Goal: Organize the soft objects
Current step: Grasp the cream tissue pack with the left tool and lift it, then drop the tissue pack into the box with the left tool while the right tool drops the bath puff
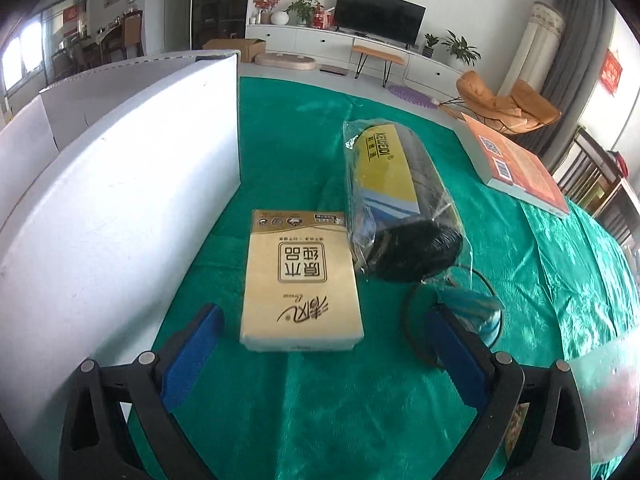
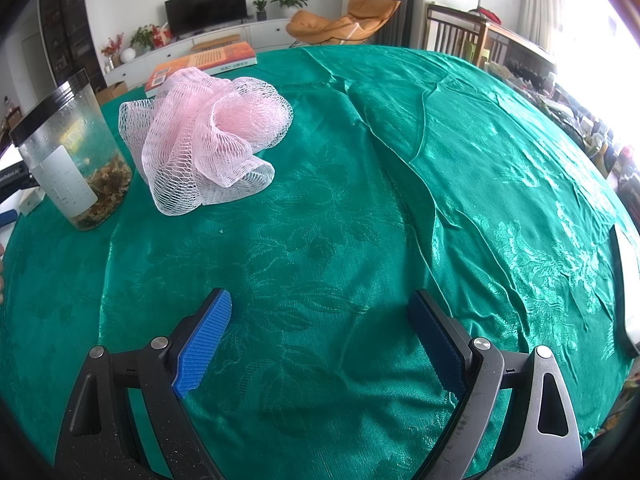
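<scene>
Both our tongs wide open, empty. Left tongs (image 1: pixel 320 344) near tissues (image 1: pixel 302 280); right tongs (image 2: pixel 320 336) far from loofah (image 2: pixel 208 140). Risk: we snag mesh, topple jar (image 2: pixel 74 152).

Here's the tissue pack (image 1: pixel 302 280), a flat beige packet with brown print, lying face up on the green-draped counter (image 1: pixel 320 400), its long side running toward twelve o'clock. Touching it at two o'clock is the roll of black bags (image 1: pixel 400 200), wrapped in clear plastic with a yellow label, lying on its side, dark end toward the pack. Over in the right wrist view, the pink mesh bath puff (image 2: pixel 208 136) sits fluffed and loose on the cloth at eleven o'clock, white netting trailing beneath.
</scene>
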Motion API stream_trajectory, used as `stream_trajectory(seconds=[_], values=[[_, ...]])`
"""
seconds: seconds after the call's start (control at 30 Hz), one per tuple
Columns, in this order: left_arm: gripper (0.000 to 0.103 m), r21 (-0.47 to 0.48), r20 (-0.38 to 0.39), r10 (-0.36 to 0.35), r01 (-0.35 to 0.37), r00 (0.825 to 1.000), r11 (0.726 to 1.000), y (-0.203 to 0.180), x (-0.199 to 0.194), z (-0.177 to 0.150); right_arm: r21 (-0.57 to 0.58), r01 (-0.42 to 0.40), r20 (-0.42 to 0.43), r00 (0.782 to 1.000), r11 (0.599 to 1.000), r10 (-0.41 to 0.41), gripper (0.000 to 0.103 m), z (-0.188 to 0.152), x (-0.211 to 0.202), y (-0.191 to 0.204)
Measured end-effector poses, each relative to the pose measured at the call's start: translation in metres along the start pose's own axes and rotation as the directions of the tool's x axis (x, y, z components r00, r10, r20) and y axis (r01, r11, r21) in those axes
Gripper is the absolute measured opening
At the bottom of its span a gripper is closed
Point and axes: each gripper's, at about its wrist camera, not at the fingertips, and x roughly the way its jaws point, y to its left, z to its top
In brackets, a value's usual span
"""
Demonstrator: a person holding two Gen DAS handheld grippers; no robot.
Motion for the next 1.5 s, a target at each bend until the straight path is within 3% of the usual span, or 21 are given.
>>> stream_trajectory(seconds=[0.07,0.1,0.2,0.3,0.37,0.47,0.5,0.53,0.6,0.73,0.83,1.37,1.43,1.5], values=[[0.084,0.013,0.010,0.023,-0.023,1.000,1.000,0.001,0.006,0.004,0.000,0.000,0.000,1.000,1.000,0.000,0.092,0.000,0.000,0.000],[0.052,0.038,0.021,0.041,-0.042,0.999,0.998,0.001,0.006,0.005,0.000,0.000,0.000,1.000,1.000,0.000,0.092,0.000,0.000,0.000],[0.052,0.053,0.011,0.047,-0.048,0.999,0.997,0.007,-0.003,0.000,0.000,0.000,0.000,1.000,1.000,0.000,0.092,0.000,0.000,0.000],[0.052,0.029,-0.015,-0.003,0.004,1.000,1.000,0.016,-0.034,-0.034,0.000,0.000,-0.001,1.000,1.000,0.000,0.093,0.000,0.000,0.000],[0.053,0.044,-0.049,-0.072,0.074,0.996,0.996,0.016,-0.060,-0.069,0.000,0.000,-0.001,1.000,1.000,0.000,0.093,0.000,0.001,0.001],[0.055,0.160,-0.088,-0.113,0.126,0.990,0.979,0.005,-0.096,-0.120,-0.001,0.000,-0.001,1.000,1.000,0.000,0.093,0.000,0.001,0.001],[0.063,0.198,-0.089,-0.114,0.130,0.990,0.972,0.001,-0.103,-0.132,-0.001,0.000,-0.001,1.000,1.000,0.000,0.093,0.000,0.001,0.001],[0.084,0.230,-0.090,-0.105,0.124,0.990,0.965,-0.002,-0.108,-0.141,-0.001,0.000,-0.001,1.000,1.000,0.000,0.093,0.000,0.001,0.001],[0.102,0.290,-0.068,-0.080,0.096,0.994,0.952,-0.009,-0.108,-0.148,-0.001,0.000,-0.001,1.000,1.000,0.000,0.093,0.000,0.001,0.001],[0.103,0.340,-0.084,-0.016,0.043,0.996,0.939,-0.015,-0.093,-0.145,-0.001,-0.001,-0.001,1.000,1.000,0.001,0.093,0.000,0.001,0.001],[0.103,0.332,-0.054,-0.028,0.045,0.998,0.942,-0.016,-0.091,-0.143,-0.001,0.000,-0.001,1.000,1.000,0.000,0.093,0.000,0.001,0.002],[0.103,0.336,-0.068,-0.027,0.048,0.997,0.940,-0.014,-0.090,-0.142,0.001,-0.008,0.000,1.000,1.000,0.008,0.093,-0.001,0.000,0.002],[0.103,0.342,-0.131,-0.016,0.060,0.991,0.938,-0.015,-0.088,-0.136,0.026,-0.052,-0.001,0.999,0.998,0.052,0.093,0.001,-0.003,-0.002],[0.103,0.325,-0.161,-0.034,0.085,0.986,0.942,-0.011,-0.090,-0.131,0.119,-0.188,0.004,0.982,0.975,0.189,0.093,0.012,-0.006,-0.013]])
